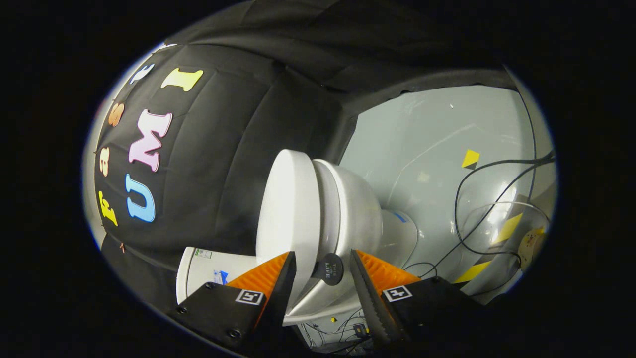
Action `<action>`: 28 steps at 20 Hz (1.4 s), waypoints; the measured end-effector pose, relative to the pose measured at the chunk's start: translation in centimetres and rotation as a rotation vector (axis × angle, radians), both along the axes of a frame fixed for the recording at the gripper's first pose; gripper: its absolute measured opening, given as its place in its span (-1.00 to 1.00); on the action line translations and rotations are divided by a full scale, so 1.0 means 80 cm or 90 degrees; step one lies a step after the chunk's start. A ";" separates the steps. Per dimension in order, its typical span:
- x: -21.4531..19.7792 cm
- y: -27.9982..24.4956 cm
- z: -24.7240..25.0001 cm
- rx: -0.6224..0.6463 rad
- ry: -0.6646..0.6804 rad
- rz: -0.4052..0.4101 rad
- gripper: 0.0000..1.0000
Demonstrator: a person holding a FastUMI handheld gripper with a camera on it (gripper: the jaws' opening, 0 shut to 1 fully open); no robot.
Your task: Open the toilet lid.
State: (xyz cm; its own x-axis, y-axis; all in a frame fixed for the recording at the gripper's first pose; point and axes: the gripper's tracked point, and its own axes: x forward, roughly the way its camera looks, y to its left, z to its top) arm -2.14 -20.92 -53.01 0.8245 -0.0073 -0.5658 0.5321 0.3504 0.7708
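With your claw point(323, 271) spread around the toilet lid point(288, 214) edge between its fingers, pinch squarely before lifting, avoiding the seat point(330, 214).

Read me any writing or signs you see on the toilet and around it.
Nothing legible.
Round dark sticker on the toilet lid, between the open gripper fingers: too small.
Labels on the tank: blurred.
Yellow tape marks on the floor: no text.

A test booth, likely in a lab: black cloth wall point(238, 124) behind a toilet point(318, 219), loose cables point(477, 199) and yellow tape marks point(470, 158) on the floor point(422, 139) beside it.
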 end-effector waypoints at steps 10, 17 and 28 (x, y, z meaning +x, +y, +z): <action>0.015 0.022 -0.026 0.050 0.014 0.018 -0.41; 0.019 0.023 -0.020 0.058 -0.006 0.013 -0.91; 0.032 0.040 0.056 -0.131 0.034 0.109 -0.90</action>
